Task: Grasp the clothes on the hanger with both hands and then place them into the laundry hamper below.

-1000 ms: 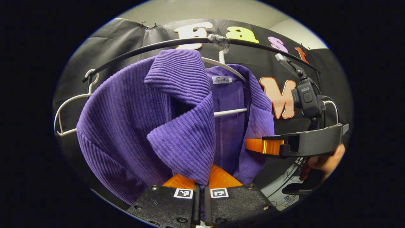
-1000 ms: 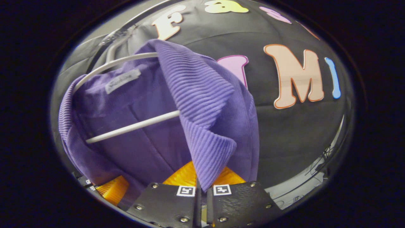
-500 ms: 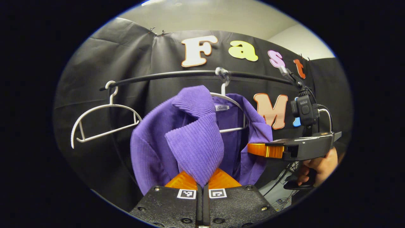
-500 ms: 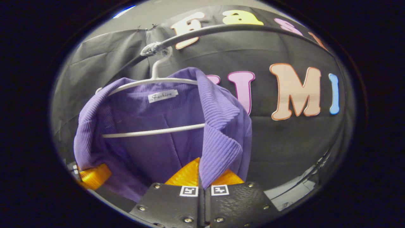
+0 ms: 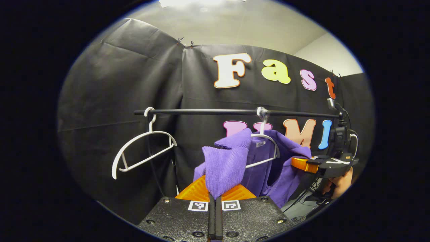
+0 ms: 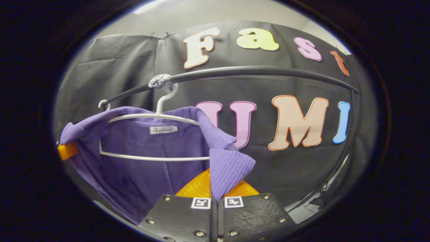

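Purple jacket (image 5: 265, 164) draped on a white hanger (image 5: 268, 143) on the black rail (image 5: 218, 111), each lapel clamped by the left gripper (image 5: 215, 196) and right gripper (image 6: 215, 195). Empty hanger (image 5: 142, 149) hangs far left; lower jacket cut off.

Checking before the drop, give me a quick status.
Both tongs, left and right, shut on purple jacket. Jacket partly draped over white hanger. Hamper unseen.
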A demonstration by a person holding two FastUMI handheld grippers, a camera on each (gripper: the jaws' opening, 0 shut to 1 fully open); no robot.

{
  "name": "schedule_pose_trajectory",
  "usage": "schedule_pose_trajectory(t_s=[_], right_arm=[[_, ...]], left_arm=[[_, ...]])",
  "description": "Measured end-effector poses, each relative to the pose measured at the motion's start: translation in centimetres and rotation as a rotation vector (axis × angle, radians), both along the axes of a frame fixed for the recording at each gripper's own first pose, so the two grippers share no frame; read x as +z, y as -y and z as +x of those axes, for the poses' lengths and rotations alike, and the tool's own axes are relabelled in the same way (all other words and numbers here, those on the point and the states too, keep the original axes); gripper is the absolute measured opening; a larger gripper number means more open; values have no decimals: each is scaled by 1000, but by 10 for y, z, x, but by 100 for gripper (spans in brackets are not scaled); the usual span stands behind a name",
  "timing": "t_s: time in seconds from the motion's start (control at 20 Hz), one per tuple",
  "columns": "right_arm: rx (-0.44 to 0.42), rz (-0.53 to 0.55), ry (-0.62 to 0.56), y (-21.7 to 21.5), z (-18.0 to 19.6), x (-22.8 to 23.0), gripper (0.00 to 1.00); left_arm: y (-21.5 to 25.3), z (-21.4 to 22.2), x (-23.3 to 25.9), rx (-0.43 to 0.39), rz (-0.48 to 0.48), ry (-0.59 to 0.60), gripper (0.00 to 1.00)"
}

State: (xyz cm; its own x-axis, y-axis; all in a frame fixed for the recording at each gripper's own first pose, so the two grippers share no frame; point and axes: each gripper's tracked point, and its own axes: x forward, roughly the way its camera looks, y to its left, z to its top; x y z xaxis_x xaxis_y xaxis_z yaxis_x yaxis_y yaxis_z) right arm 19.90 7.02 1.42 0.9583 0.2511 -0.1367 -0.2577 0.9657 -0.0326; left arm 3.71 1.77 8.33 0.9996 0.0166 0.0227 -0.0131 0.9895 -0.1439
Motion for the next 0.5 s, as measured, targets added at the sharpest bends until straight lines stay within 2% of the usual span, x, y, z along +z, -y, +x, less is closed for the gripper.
schedule_pose_trajectory(t_s=[0.2, 0.5], right_arm=[[-77, -25, 10, 24, 27, -1, 1], [-170, 19, 43, 45, 66, 5, 0]], left_arm=[[-38, 12, 21, 18, 47, 35, 2], [-82, 51, 48, 50, 136, 100, 0]])
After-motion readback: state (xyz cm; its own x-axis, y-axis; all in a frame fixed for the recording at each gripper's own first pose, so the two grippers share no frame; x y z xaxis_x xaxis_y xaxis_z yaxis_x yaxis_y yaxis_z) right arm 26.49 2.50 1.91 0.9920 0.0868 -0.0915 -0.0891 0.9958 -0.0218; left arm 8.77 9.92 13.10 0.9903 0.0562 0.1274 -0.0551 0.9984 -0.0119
